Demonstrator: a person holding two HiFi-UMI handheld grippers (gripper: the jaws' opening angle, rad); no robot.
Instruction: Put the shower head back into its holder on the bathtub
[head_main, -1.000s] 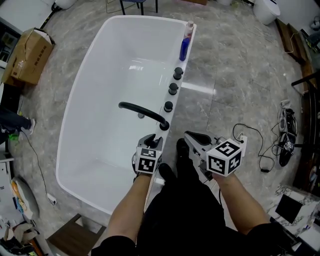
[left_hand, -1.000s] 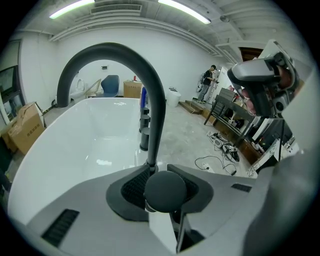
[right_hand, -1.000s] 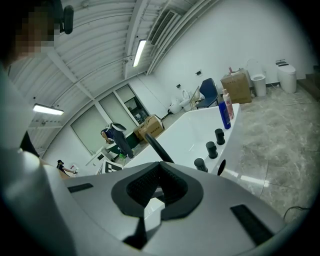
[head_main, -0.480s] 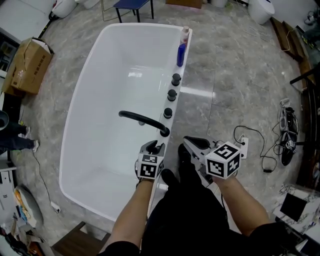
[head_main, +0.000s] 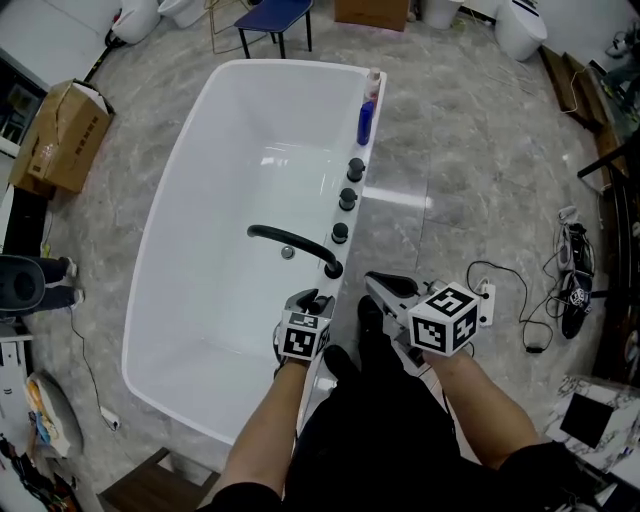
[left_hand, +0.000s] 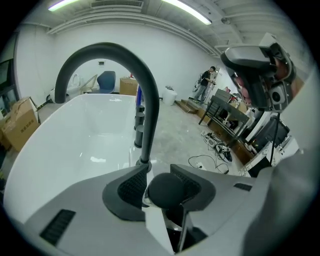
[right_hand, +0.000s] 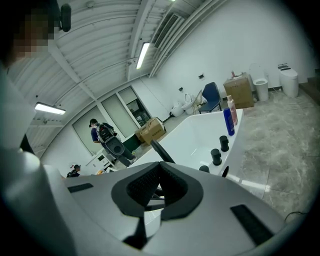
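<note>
Left tool (left_hand: 159, 172) jaws just opening, slack around shower head (left_hand: 167, 191). If it isn't seated in its holder, it may topple off the bathtub (head_main: 220, 200) rim. Right tool (right_hand: 160, 172) closed, empty.

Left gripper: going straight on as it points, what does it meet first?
Probably the black round shower head top, sitting between its jaws, which have just been opening; the black curved spout stands beyond.

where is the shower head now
In the left gripper view the shower head sits between the jaws of the left tool, which have just been opening, at the tub rim just before the spout base.
</note>
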